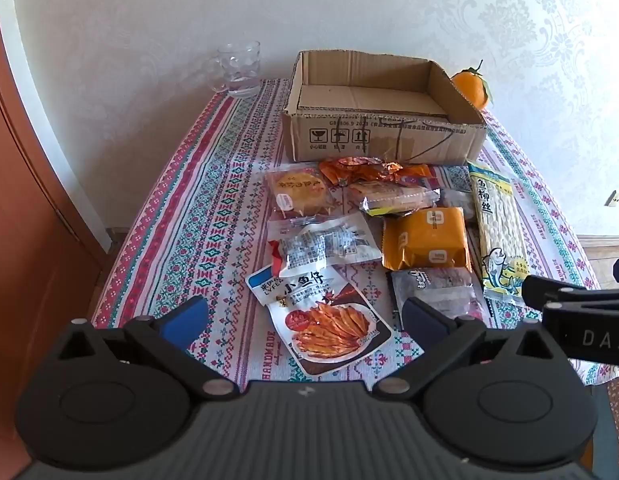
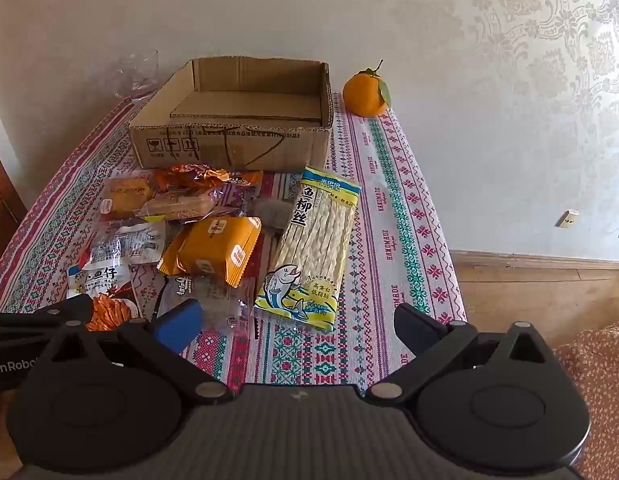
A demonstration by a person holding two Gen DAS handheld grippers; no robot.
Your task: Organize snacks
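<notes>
Several snack packets lie on the patterned tablecloth [image 1: 197, 216] in front of an empty cardboard box [image 1: 383, 136] [image 2: 229, 144]. Nearest my left gripper [image 1: 305, 316] is a white fish-snack pouch [image 1: 329, 320]; the gripper hovers over it, open, holding nothing. A square orange packet [image 1: 427, 238] [image 2: 217, 248] sits mid-pile. A long yellow fish-strip pack [image 1: 499, 228] [image 2: 313, 248] lies on the right. My right gripper [image 2: 297, 320] stands open just short of that pack's near end, holding nothing. The right gripper's body shows at the right edge of the left wrist view.
A glass mug [image 1: 239, 70] [image 2: 137, 76] stands at the back left by the wall. An orange fruit with leaves [image 1: 471, 86] [image 2: 365, 94] sits behind the box on the right. A wooden door [image 1: 25, 240] is on the left. Wooden floor [image 2: 541, 296] lies past the table's right edge.
</notes>
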